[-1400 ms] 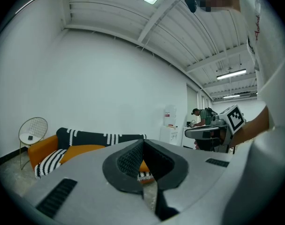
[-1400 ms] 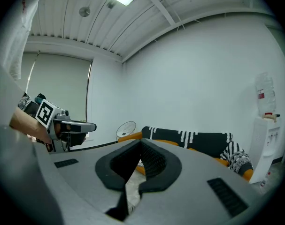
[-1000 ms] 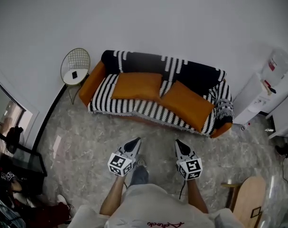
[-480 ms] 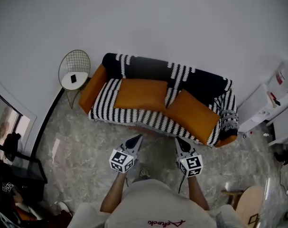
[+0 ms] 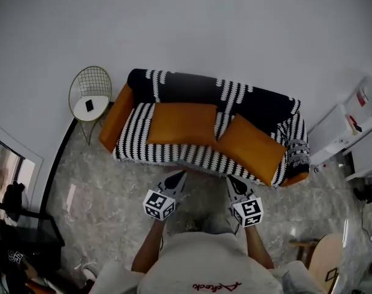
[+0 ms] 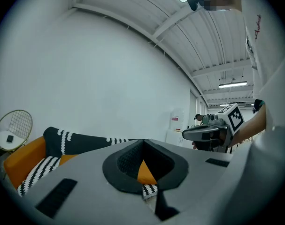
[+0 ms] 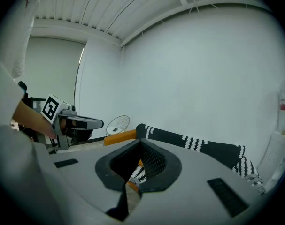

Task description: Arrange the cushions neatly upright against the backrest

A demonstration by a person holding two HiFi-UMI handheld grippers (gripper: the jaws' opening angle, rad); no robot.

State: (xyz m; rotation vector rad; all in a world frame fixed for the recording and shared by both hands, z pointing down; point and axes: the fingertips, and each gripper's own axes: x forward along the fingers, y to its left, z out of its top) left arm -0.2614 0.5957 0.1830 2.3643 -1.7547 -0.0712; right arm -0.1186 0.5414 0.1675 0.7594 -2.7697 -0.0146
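Since left tongs (image 5: 175, 177) and right tongs (image 5: 233, 182) sit together, empty, likely approach step; next open onto nearest flat-lying orange fabric cushion (image 5: 181, 123).

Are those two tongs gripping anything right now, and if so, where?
Nothing is held: left tongs and right tongs are both shut and empty, short of the sofa.

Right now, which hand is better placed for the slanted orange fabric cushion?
Right, likely: the right gripper is nearer the slanted orange fabric cushion; the left gripper faces the straight orange cushion.
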